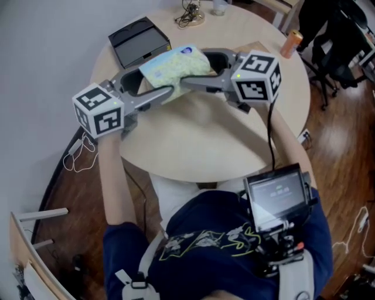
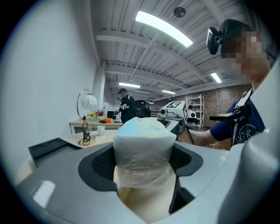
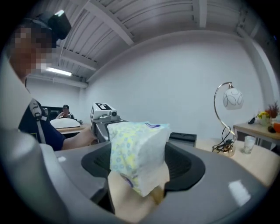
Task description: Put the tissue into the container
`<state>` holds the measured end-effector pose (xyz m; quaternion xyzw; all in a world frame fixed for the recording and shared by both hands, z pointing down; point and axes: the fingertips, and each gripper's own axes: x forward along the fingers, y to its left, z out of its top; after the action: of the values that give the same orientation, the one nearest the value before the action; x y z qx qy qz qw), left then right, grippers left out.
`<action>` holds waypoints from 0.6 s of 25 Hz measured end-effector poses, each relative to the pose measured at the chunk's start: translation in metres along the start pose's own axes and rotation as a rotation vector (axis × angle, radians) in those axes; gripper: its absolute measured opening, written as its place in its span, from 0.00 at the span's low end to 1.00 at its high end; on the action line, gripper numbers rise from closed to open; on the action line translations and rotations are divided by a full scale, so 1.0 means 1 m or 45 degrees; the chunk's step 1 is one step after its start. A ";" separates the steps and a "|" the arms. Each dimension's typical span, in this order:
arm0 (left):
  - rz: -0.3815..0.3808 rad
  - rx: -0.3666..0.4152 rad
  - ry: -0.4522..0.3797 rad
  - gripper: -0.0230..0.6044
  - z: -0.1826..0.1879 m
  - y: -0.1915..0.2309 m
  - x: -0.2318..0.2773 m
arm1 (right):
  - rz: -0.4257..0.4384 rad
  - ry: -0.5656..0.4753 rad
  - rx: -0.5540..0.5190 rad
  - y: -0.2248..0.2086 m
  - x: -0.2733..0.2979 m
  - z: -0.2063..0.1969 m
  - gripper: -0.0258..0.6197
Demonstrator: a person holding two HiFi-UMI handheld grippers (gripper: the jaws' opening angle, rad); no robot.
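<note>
A soft tissue pack (image 1: 176, 66) with a yellow-green print hangs above the round beige table (image 1: 193, 146), held from both ends. My left gripper (image 1: 153, 88) comes in from the left and is shut on one end; in the left gripper view the pack (image 2: 142, 151) fills the gap between the jaws. My right gripper (image 1: 202, 75) reaches from the right and is shut on the other end (image 3: 138, 153). The black open container (image 1: 137, 41) stands on the table's far left, beyond the pack.
An orange can (image 1: 291, 42) stands at the table's far right edge. A lamp base with a coiled cable (image 1: 190, 14) and a glass (image 1: 220, 6) sit at the back. An office chair (image 1: 331, 53) stands on the floor to the right.
</note>
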<state>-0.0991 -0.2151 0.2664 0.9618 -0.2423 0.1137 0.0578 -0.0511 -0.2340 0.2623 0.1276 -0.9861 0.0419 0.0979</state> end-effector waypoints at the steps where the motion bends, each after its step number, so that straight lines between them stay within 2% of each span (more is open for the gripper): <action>1: -0.011 0.025 0.000 0.60 0.012 0.015 0.000 | -0.024 0.003 -0.017 -0.012 0.006 0.014 0.56; 3: -0.044 0.056 0.019 0.60 0.028 0.043 0.002 | -0.067 0.028 -0.021 -0.035 0.019 0.032 0.56; 5: -0.079 0.058 0.047 0.60 0.031 0.069 0.007 | -0.101 0.068 0.014 -0.055 0.034 0.034 0.56; 9: -0.118 0.054 0.164 0.61 -0.003 0.098 0.027 | -0.160 0.150 -0.007 -0.081 0.052 0.004 0.57; 11: -0.085 0.034 0.227 0.62 -0.024 0.108 0.032 | -0.187 0.170 -0.021 -0.089 0.054 -0.015 0.60; 13: -0.011 0.006 0.235 0.81 -0.033 0.119 0.029 | -0.182 0.162 -0.007 -0.092 0.052 -0.026 0.72; 15: 0.055 -0.002 0.192 0.83 -0.029 0.126 0.021 | -0.141 0.119 0.020 -0.089 0.043 -0.026 0.91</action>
<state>-0.1469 -0.3305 0.3072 0.9449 -0.2580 0.1870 0.0743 -0.0644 -0.3280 0.3014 0.1805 -0.9715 0.0500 0.1450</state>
